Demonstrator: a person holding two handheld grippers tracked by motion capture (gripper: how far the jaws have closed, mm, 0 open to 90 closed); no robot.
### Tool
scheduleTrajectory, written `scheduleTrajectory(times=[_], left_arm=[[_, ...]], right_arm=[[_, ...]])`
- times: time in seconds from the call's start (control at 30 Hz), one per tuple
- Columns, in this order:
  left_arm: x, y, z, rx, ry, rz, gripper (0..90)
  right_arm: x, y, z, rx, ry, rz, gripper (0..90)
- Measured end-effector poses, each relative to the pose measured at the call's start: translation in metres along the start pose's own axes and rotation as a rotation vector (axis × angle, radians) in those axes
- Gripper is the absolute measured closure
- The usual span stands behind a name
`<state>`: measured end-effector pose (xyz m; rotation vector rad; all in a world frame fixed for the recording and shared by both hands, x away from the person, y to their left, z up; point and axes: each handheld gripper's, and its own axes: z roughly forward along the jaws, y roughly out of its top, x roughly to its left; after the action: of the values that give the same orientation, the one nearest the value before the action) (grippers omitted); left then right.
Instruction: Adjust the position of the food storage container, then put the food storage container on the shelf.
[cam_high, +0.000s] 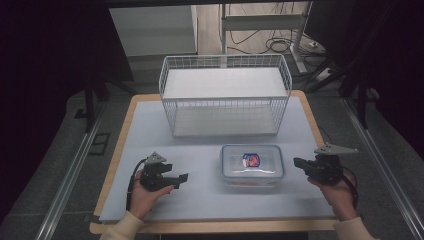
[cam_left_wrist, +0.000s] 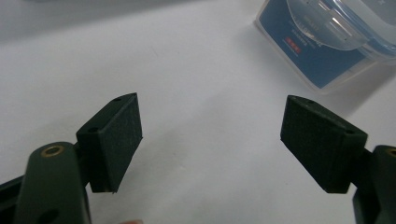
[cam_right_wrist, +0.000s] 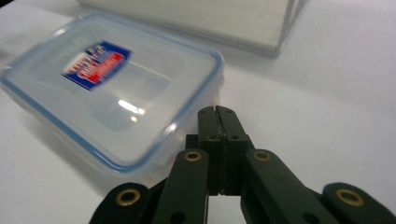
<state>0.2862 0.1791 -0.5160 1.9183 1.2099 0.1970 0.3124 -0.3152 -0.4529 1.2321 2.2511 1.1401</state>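
From above, the plastic box lies right of centre on the worktop, near its front edge, between the left tongs and the right tongs, touching neither. The left tongs' camera shows them released, jaws wide apart over bare worktop, the box beyond at upper right. The right tongs' camera shows them clenched on nothing, tips just beside the box's near corner.

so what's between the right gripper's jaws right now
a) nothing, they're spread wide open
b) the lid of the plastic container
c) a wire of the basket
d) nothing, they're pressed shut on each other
d: in the right gripper view the right gripper has its two jaws closed flat against each other, with the plastic container lying beside them, untouched.
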Motion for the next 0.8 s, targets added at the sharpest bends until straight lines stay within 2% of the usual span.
scheduleTrajectory(times=[0.17,0.23,0.27,0.3,0.33,0.37,0.4,0.43,0.47,0.63,0.7,0.8], left_arm=[[0.001,0.002,0.002,0.003,0.0,-0.005,20.5],[0.0,0.003,0.002,0.002,0.001,-0.003,20.4],[0.0,0.003,0.002,0.002,0.001,-0.003,20.4],[-0.001,0.004,0.002,0.0,0.0,-0.001,20.4],[-0.002,0.004,0.001,-0.001,-0.001,0.0,20.3],[-0.002,0.004,0.001,-0.001,-0.001,0.0,20.3],[-0.002,0.005,0.0,-0.004,-0.009,0.002,20.1],[-0.002,0.005,0.0,-0.004,-0.009,0.002,19.9],[-0.003,0.006,-0.001,-0.01,-0.015,-0.001,19.8],[-0.007,0.014,-0.001,-0.025,-0.014,-0.009,17.8],[-0.008,0.018,0.0,-0.028,-0.027,-0.018,16.9],[-0.012,0.023,0.001,-0.034,-0.034,-0.017,16.3]], right_arm=[[-0.01,-0.012,0.004,0.025,0.006,0.03,88.1],[-0.011,-0.014,0.003,0.02,0.009,0.032,81.2],[-0.011,-0.014,0.003,0.02,0.009,0.032,81.2],[-0.012,-0.013,0.002,0.001,0.007,0.037,63.9],[-0.012,-0.013,0.002,-0.007,0.009,0.047,53.2],[-0.012,-0.013,0.002,-0.007,0.009,0.047,53.2],[-0.013,-0.011,0.002,-0.021,0.027,0.077,41.9],[-0.013,-0.011,0.002,-0.021,0.027,0.077,41.9],[-0.014,-0.009,0.001,-0.029,0.049,0.088,31.7],[-0.012,-0.007,0.002,-0.024,0.069,0.072,24.1],[-0.012,-0.006,0.002,-0.026,0.082,0.068,22.6],[-0.013,-0.006,0.002,-0.038,0.107,0.095,20.8]])
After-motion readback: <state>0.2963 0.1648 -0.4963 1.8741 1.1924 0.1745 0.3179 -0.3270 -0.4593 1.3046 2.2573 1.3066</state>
